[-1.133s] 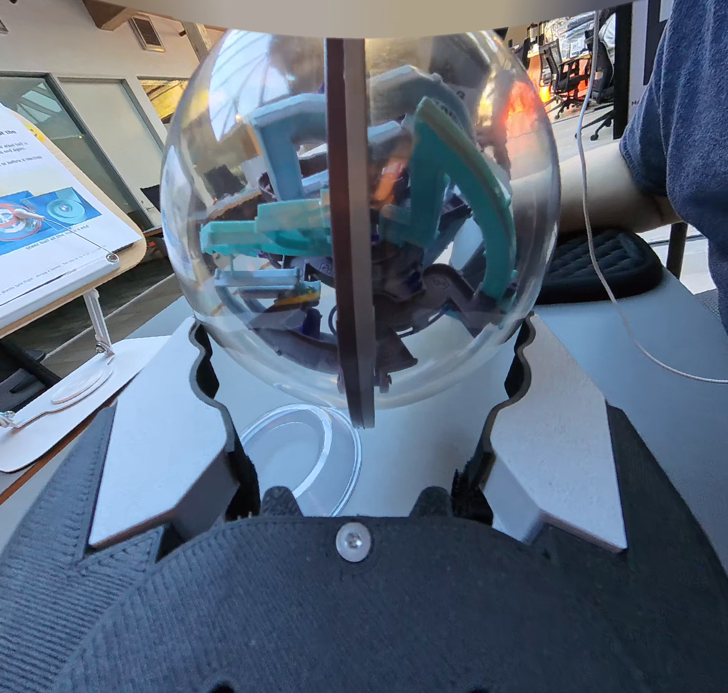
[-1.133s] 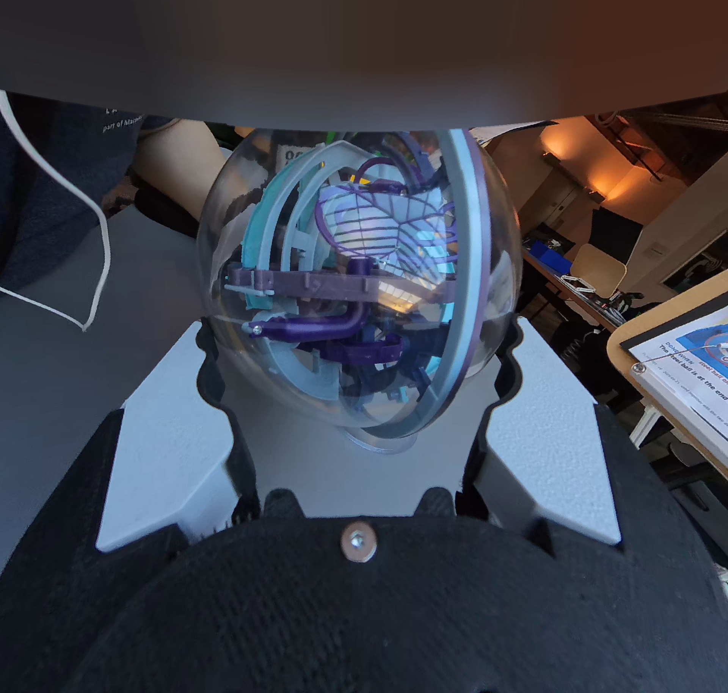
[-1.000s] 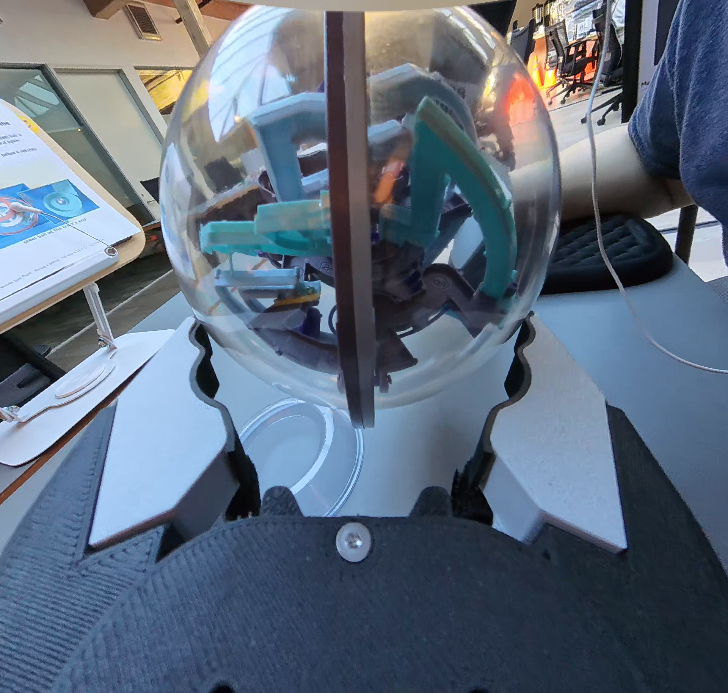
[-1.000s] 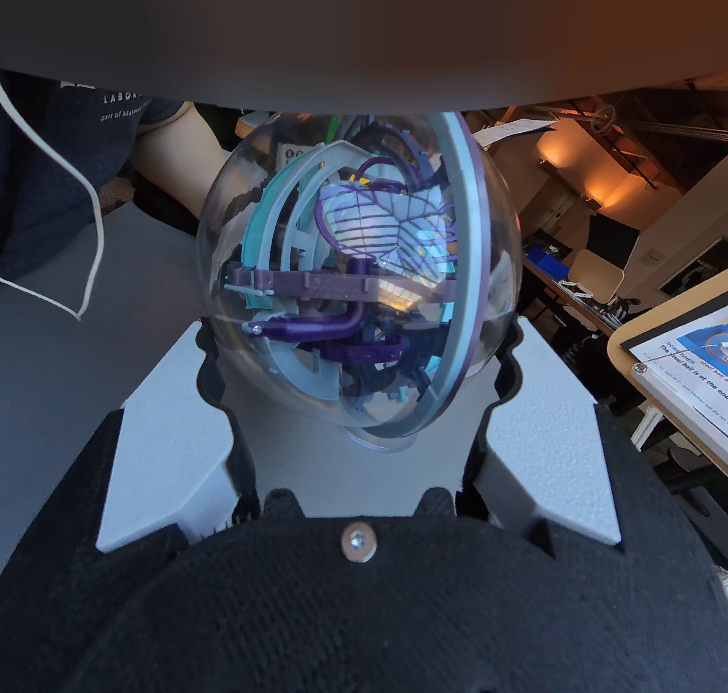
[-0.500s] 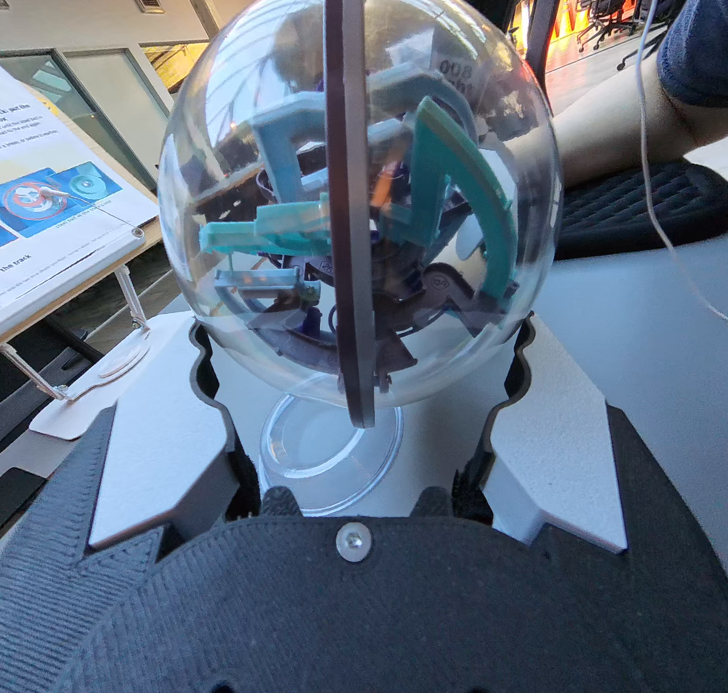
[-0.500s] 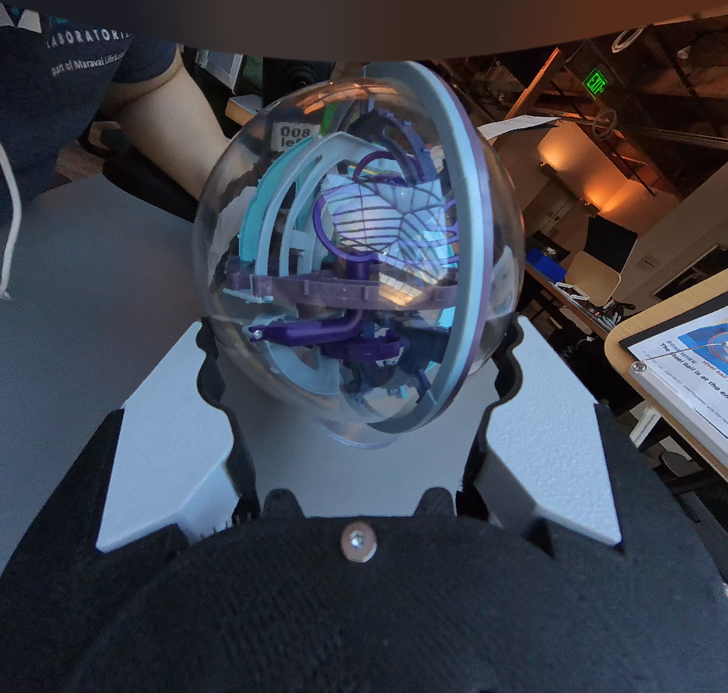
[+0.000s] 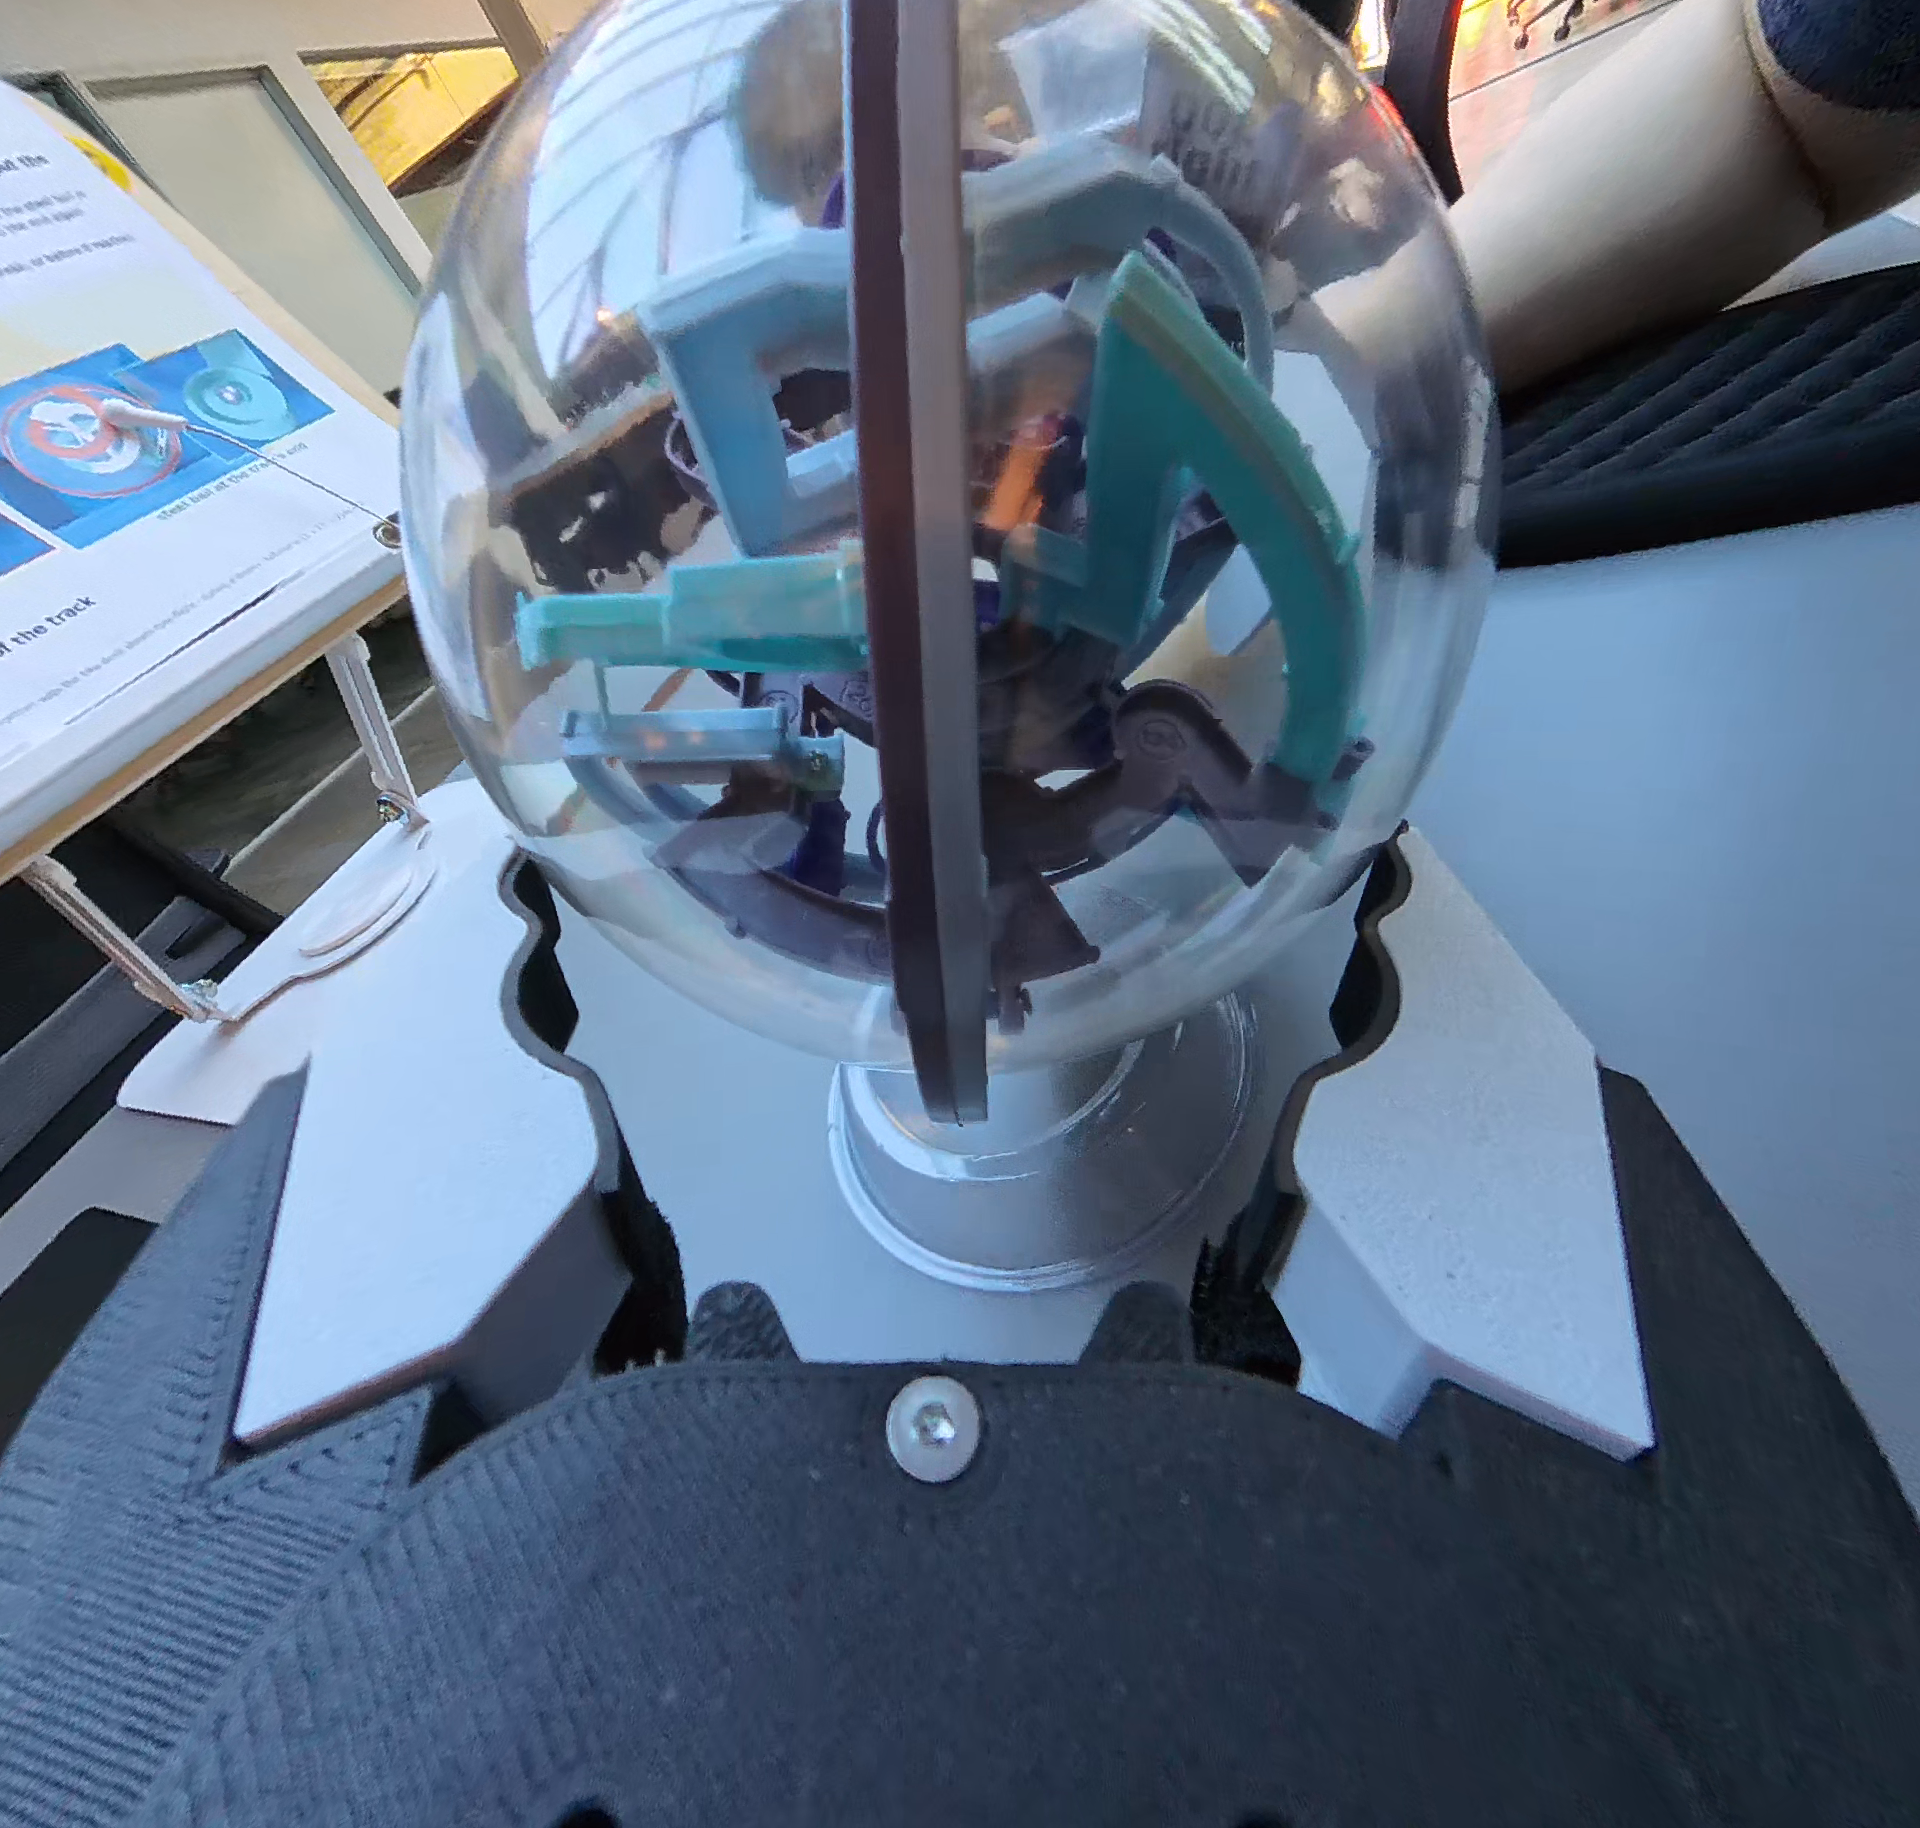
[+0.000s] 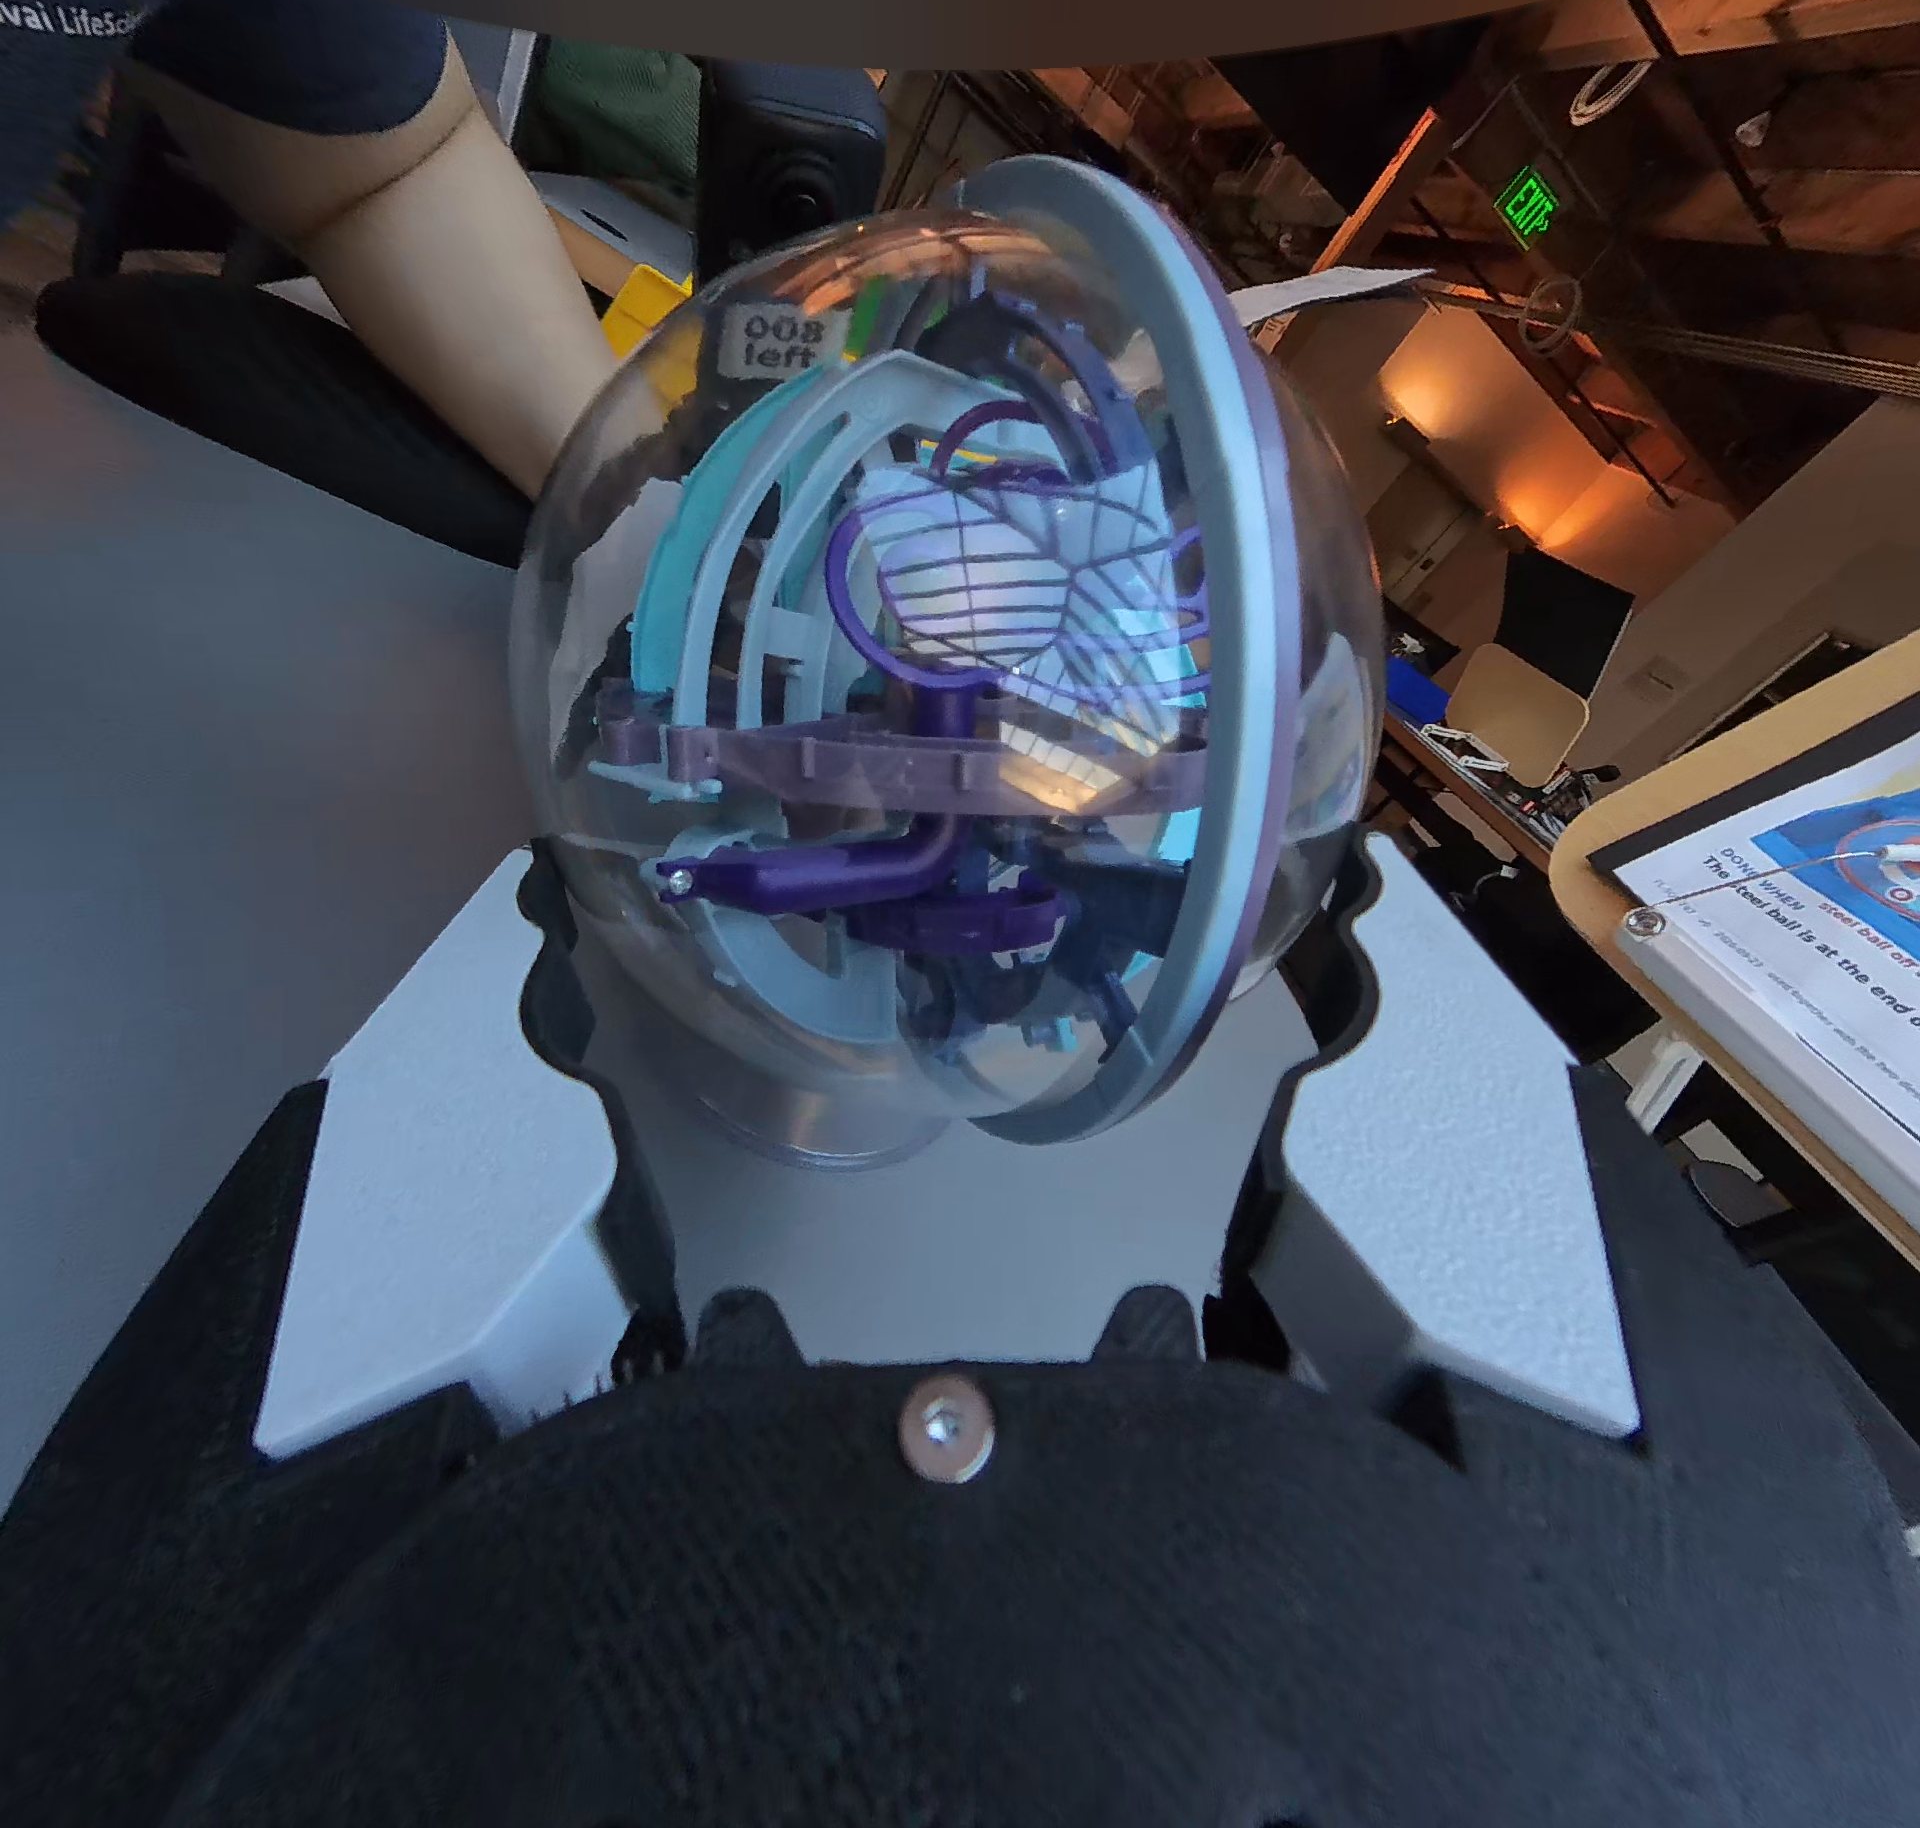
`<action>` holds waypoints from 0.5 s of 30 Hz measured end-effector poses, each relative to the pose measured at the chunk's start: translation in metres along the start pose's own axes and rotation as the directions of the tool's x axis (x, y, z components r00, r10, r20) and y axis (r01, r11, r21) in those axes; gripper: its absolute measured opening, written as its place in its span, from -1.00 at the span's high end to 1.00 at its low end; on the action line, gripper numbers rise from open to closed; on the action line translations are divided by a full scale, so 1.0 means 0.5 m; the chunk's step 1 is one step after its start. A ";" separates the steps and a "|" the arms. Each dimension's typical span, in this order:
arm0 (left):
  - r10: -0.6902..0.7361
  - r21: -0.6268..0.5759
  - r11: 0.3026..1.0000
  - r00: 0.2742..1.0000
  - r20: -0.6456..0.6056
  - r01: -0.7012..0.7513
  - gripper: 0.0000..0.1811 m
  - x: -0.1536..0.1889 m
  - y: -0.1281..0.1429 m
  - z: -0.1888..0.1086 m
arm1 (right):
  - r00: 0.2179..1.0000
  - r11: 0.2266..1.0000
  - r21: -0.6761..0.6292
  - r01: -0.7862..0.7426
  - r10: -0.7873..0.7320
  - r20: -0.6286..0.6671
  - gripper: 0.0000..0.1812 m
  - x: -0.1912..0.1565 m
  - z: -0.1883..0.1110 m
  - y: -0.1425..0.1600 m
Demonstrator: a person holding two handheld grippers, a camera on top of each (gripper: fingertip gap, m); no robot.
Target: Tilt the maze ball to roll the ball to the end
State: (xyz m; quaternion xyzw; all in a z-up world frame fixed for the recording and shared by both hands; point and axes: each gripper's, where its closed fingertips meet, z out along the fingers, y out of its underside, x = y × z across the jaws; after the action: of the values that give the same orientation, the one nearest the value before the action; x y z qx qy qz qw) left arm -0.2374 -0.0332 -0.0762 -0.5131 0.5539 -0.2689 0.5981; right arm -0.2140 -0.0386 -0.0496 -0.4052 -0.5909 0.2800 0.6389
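1. The left gripper (image 7: 951, 931) pinches the maze ball (image 7: 945, 490); its jaws press the lower flanks of the clear sphere from both sides.
2. The right gripper (image 8: 940, 957) pinches the same sphere (image 8: 935, 677) from the opposite side, jaws spread to its width.
3. The sphere hangs just above its clear round stand (image 7: 1039, 1186) on the grey table (image 7: 1683, 791); whether it touches the stand I cannot tell.
4. A small steel ball (image 8: 681, 882) sits at the left tip of a dark purple track (image 8: 810, 879).
5. Step in hand, as I judge it: the tilting is under way. Next calls for a slow joint roll of both wrists so the ball runs along the purple track without dropping off.
6. Against a second ago, the stand has moved from left of the sphere to under it, and both views now show more of the room above the sphere.
7. Beyond stand an instruction sheet on a board (image 7: 156, 490) and a person's forearm (image 8: 457, 282).
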 end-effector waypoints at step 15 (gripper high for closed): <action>0.025 -0.023 0.999 1.000 0.012 -0.024 -0.64 -0.018 0.024 0.003 | 1.000 1.000 -0.012 0.006 -0.006 -0.007 -0.58 0.011 0.012 0.033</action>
State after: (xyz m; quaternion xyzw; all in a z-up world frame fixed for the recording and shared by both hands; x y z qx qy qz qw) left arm -0.2412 -0.0206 -0.0836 -0.5147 0.5594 -0.2520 0.5989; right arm -0.2170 -0.0246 -0.0609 -0.4082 -0.5914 0.2735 0.6394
